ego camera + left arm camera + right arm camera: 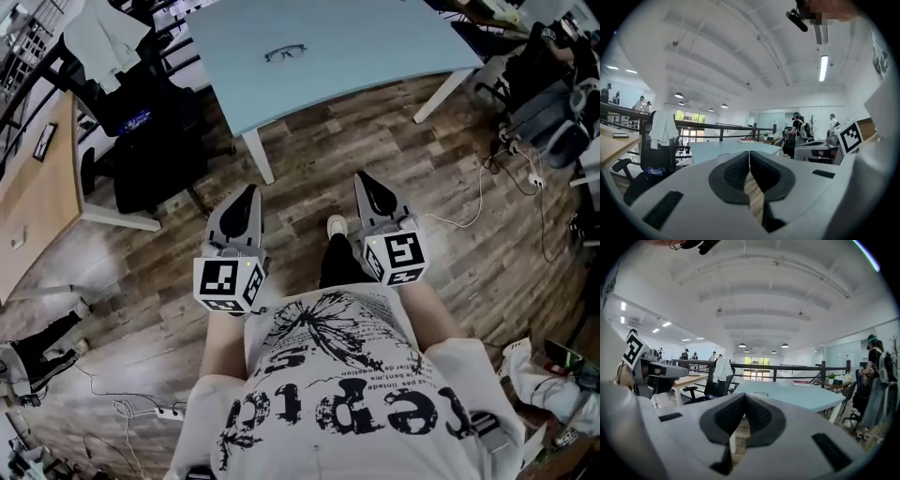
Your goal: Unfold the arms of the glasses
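Note:
The dark-framed glasses (285, 52) lie on the light blue table (375, 47), far ahead of both grippers. From the right gripper view the glasses (761, 393) are a small shape on the tabletop (797, 399). My left gripper (253, 190) and right gripper (360, 177) hang side by side over the wooden floor, short of the table's near edge. Both point toward the table. The left gripper (749, 153) has its pads together with nothing between them. The right gripper (744, 396) is shut and empty too.
A black office chair (141, 122) with a white garment draped over it stands left of the table, beside a wooden desk (37, 178). Cables (478, 197) trail over the floor at right. People (799, 129) stand beyond the table. A red book (802, 383) lies on its far part.

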`<action>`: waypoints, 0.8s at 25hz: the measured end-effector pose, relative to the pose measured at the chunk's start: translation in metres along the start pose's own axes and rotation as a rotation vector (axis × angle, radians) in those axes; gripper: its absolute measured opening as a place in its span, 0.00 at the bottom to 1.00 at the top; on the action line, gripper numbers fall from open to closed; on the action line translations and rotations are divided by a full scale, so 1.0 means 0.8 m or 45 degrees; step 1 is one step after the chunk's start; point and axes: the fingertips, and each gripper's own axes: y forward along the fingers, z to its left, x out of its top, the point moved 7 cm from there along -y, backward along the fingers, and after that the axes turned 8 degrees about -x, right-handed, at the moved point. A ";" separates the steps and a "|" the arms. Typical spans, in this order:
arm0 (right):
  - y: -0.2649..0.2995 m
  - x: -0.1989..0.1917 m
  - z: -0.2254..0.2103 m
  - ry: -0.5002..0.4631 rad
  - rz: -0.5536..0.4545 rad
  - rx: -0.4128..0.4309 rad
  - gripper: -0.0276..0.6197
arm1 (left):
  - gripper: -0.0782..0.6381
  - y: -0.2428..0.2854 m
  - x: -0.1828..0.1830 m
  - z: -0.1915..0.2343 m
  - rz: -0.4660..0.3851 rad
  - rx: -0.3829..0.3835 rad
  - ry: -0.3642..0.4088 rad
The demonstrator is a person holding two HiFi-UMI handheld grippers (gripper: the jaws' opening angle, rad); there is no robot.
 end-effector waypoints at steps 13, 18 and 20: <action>0.257 0.018 -0.212 -0.055 0.044 0.230 0.06 | 0.14 0.333 0.035 0.039 0.048 0.096 0.015; 0.322 0.018 -0.246 -0.047 0.074 0.316 0.06 | 0.14 0.394 0.036 0.056 0.085 0.169 -0.004; 0.347 0.019 -0.251 -0.051 0.090 0.348 0.06 | 0.14 0.409 0.034 0.067 0.102 0.201 -0.022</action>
